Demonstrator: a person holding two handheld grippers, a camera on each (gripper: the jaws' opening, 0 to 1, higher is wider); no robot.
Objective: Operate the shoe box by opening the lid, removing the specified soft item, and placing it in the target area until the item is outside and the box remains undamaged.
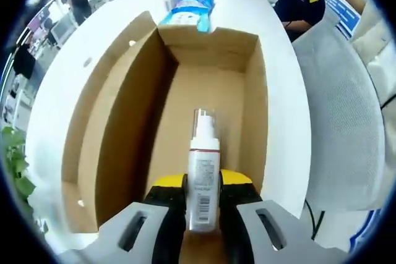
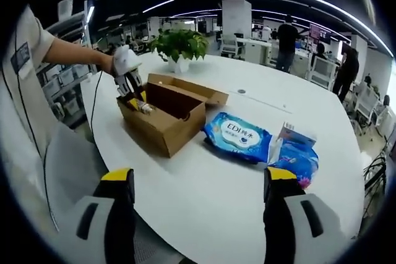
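A brown cardboard shoe box (image 1: 247,91) lies open on the white table, its lid (image 1: 105,115) folded out to the left. Inside it my left gripper (image 1: 203,185) is shut on a white spray bottle (image 1: 204,153) with a red band and a clear cap, which points toward the box's far wall. In the right gripper view the same box (image 2: 167,122) sits at the table's left, with the left gripper (image 2: 135,96) dipping into its near end. My right gripper (image 2: 199,180) hangs open over the table, jaws wide apart and holding nothing.
A blue wipes pack (image 2: 238,135) and a smaller blue packet (image 2: 296,153) lie right of the box; the wipes pack (image 1: 189,7) shows beyond the box's far end. A potted plant (image 2: 179,44) stands behind. A grey chair (image 1: 346,122) is beside the table (image 2: 204,214). People sit and stand farther off.
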